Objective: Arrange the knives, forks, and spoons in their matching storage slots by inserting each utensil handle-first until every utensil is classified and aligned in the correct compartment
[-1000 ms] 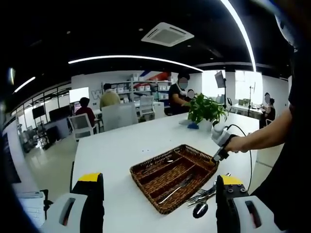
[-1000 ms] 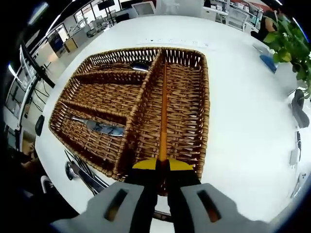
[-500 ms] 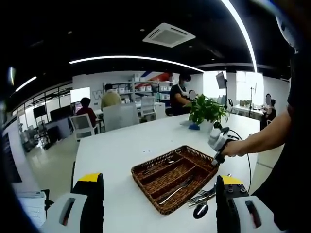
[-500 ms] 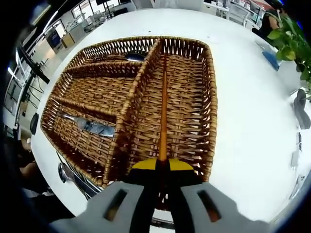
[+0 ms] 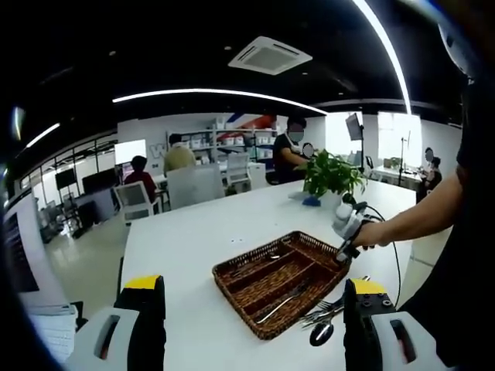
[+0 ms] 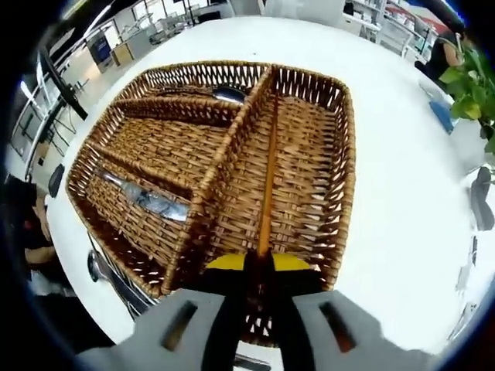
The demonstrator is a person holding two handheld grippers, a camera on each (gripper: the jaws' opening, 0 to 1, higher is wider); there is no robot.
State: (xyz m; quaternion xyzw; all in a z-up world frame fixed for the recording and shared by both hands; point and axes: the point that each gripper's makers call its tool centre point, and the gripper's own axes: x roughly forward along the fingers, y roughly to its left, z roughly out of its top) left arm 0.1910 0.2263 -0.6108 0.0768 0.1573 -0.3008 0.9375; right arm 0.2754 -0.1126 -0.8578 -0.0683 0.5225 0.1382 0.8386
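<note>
Loose cutlery point(image 5: 325, 315), perhaps forks, beside wicker tray point(image 5: 232, 276).

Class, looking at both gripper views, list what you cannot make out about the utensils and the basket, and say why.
- Slim orange-brown utensil, right gripper view: its held end is hidden by the right gripper, type unclear.
- Loose utensils beside the wicker basket, left gripper view: overlapping, too small to count.
- Utensil in the far compartment, right gripper view: mostly behind the divider.
</note>
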